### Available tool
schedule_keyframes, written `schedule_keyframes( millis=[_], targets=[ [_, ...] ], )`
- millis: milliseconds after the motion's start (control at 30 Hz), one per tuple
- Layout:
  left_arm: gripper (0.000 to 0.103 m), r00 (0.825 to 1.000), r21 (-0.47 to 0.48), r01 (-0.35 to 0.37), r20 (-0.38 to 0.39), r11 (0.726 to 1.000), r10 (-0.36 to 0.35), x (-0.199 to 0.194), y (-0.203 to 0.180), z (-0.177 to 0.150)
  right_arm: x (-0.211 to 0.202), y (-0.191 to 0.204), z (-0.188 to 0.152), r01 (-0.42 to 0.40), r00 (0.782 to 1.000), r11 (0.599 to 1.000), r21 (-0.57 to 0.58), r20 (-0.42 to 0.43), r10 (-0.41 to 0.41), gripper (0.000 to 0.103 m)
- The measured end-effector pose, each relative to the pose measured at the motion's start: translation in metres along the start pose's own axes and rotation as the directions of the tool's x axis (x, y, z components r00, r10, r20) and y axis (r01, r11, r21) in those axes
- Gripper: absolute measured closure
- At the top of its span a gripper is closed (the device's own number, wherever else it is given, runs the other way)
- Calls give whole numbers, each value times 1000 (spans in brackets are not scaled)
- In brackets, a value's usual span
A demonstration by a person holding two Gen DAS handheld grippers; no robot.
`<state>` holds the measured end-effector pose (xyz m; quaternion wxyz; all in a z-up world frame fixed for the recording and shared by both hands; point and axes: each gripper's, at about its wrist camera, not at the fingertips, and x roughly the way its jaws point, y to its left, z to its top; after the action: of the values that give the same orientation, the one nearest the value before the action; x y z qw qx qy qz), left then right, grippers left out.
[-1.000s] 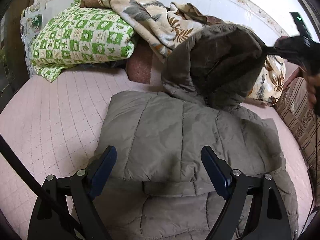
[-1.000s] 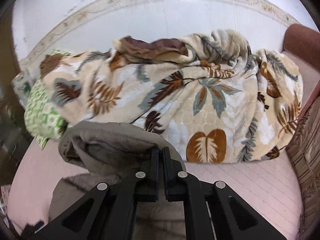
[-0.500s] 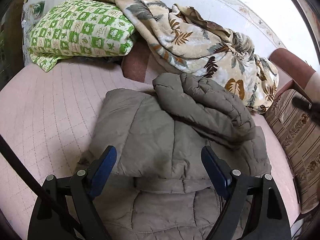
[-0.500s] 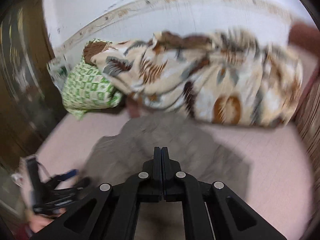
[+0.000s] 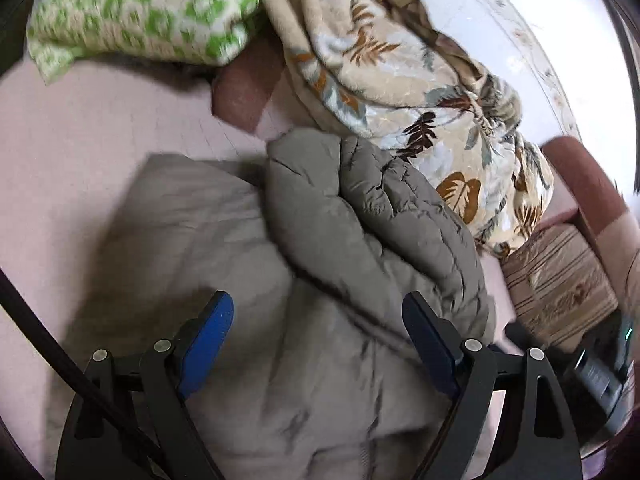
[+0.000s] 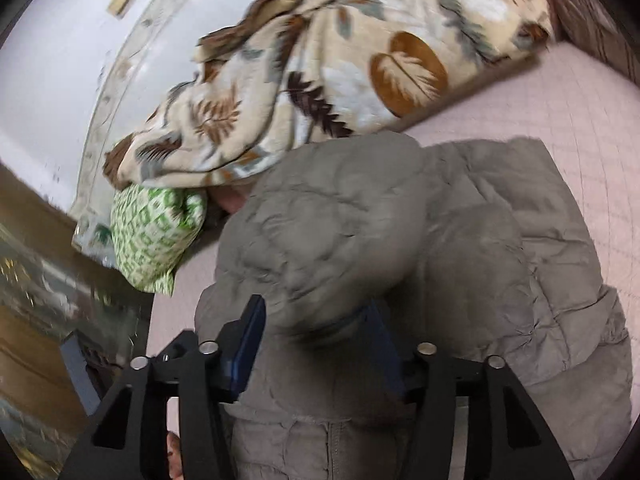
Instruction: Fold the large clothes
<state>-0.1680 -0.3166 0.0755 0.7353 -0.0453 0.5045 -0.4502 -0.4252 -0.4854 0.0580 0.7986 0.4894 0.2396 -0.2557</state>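
Pink quilted bed (image 5: pixel 80 128) against white wall (image 6: pixel 52 48). Grey-brown puffer jacket (image 5: pixel 248 264) folded mid-bed, leaf-print fleece blanket (image 5: pixel 404 80) and green-checked pillow (image 5: pixel 140 4) far. Left tongs (image 5: pixel 318 332) open over jacket; right tongs (image 6: pixel 316 344) opening, jacket fold between.

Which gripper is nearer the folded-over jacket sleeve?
Right. The right gripper has the sleeve between its opening jaws; the left gripper hangs open above the jacket body, the sleeve just ahead.
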Motion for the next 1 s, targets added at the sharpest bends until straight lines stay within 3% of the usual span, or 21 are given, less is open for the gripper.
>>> schedule_keyframes(
  millis=[133, 167, 200, 233, 267, 300, 367, 433, 600, 767, 833, 867, 933, 1000],
  targets=[
    [18, 1000, -47, -3, -7, 999, 3, 26, -1, 9, 18, -20, 10, -29, 1000, 996, 82, -9, 30, 40],
    [28, 1000, -49, 8, 2, 999, -8, 29, -2, 11, 25, -24, 12, -44, 999, 994, 102, -13, 45, 40],
    [59, 999, -43, 44, -7, 998, -44, 34, -5, 13, 33, -29, 13, -74, 997, 989, 125, -16, 76, 39],
    [75, 998, -35, 54, -22, 998, -55, 38, -7, 14, 40, -32, 14, -107, 993, 985, 135, -29, 112, 44],
    [91, 998, -17, 44, -43, 999, -45, 41, -11, 14, 46, -31, 13, -123, 991, 983, 133, -44, 129, 59],
    [91, 999, 7, 33, -33, 999, -33, 38, -15, 12, 47, -31, 13, -107, 993, 987, 123, -42, 112, 86],
    [92, 1000, 57, 29, -9, 998, -29, 29, -22, 8, 39, -22, 10, -89, 996, 994, 61, -9, 90, 89],
    [92, 999, 78, 35, 16, 996, -36, 15, -27, 2, 23, -11, 8, -61, 998, 998, -8, 31, 62, 90],
    [92, 997, 144, 36, 64, 989, -45, -30, -37, -24, -19, 9, -5, -88, 993, 991, -96, 69, 95, 90],
    [90, 998, 192, -45, 52, 980, 36, -34, -28, -61, -34, 8, -35, -68, 997, 990, -123, 28, 72, 90],
    [86, 993, 222, -121, 25, 967, 118, -18, -22, -70, -19, -2, -47, -8, 1000, 991, -131, -3, 7, 90],
    [80, 990, 228, -138, 20, 964, 137, -12, -21, -71, -10, -6, -50, 14, 1000, 991, -135, -24, -18, 90],
    [77, 986, 266, -165, 22, 950, 166, -8, -21, -74, 11, -17, -57, 70, 995, 986, -150, -54, -79, 87],
    [62, 985, 305, -174, 33, 936, 172, -14, -25, -74, 19, -23, -58, 75, 993, 984, -162, -75, -88, 85]
  ],
)
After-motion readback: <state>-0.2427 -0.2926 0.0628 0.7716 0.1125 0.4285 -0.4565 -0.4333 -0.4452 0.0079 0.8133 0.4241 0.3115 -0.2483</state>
